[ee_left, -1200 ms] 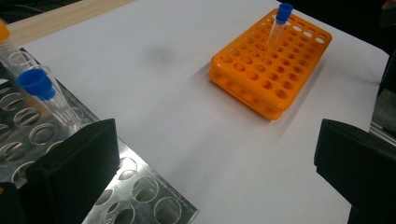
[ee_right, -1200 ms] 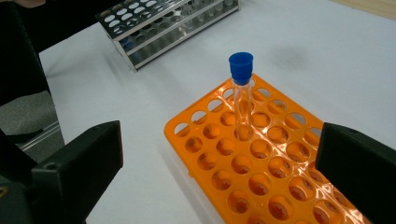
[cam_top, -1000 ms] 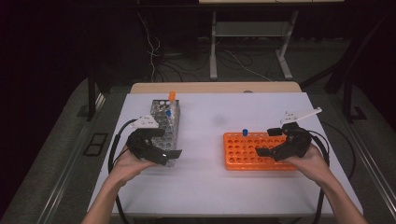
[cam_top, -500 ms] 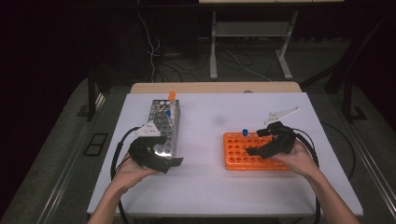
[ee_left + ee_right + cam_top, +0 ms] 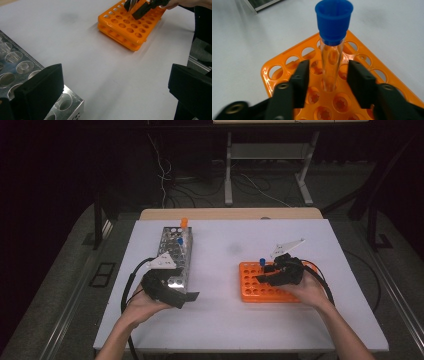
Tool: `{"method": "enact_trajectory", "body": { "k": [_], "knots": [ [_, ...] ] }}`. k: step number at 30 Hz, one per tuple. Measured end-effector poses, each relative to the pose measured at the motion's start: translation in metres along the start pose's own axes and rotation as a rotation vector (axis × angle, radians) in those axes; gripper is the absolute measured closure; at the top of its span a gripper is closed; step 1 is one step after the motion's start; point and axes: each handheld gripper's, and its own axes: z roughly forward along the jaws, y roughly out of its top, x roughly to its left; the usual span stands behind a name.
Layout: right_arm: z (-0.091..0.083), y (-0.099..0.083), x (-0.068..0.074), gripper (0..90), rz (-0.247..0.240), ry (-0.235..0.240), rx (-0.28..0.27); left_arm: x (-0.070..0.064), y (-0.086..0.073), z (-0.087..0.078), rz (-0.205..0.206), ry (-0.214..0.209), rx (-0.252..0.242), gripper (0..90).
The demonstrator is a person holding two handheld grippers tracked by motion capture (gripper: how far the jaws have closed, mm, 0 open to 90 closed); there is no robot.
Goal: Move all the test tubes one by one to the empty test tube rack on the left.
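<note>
A clear tube with a blue cap (image 5: 334,21) stands upright in a hole of the orange rack (image 5: 287,62), near its far left corner (image 5: 261,262). My right gripper (image 5: 329,67) is open, one jaw on each side of the tube with a gap to each. In the high view the right gripper (image 5: 265,272) hovers over the orange rack (image 5: 252,290). My left gripper (image 5: 115,82) is open wide with nothing between its jaws, just above the table. It sits at the near end of the metal rack (image 5: 172,252), where the left gripper (image 5: 176,292) rests.
The metal rack (image 5: 15,72) holds an orange-capped tube (image 5: 184,222) and a blue-capped tube (image 5: 180,241) at its far end. White table (image 5: 225,320) stretches between the racks. Black cables trail from both grippers off the table's sides.
My right gripper has moved left across the orange rack until its jaws flank the blue-capped tube. My left gripper has shifted slightly nearer the person.
</note>
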Motion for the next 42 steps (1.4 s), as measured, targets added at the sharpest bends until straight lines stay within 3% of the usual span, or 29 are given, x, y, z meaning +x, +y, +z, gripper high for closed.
{"method": "enact_trajectory", "body": {
  "k": [5, 16, 27, 42],
  "knots": [
    [0.002, -0.001, 0.001, 75.3, -0.011, -0.028, -0.017, 0.0, 0.002, 0.001, 0.003, 0.0, 0.007, 0.0],
    [-0.02, 0.011, 0.009, 75.9, -0.041, -0.052, -0.065, -0.003, 0.016, 0.001, 0.022, -0.011, 0.016, 0.0],
    [-0.031, 0.032, 0.033, 75.9, -0.085, 0.025, -0.063, -0.005, 0.033, 0.001, 0.048, -0.03, 0.034, 0.1],
    [-0.014, 0.064, 0.076, 76.0, -0.199, 0.138, -0.036, -0.006, 0.054, 0.006, 0.092, -0.078, 0.066, 5.4]
  ]
}}
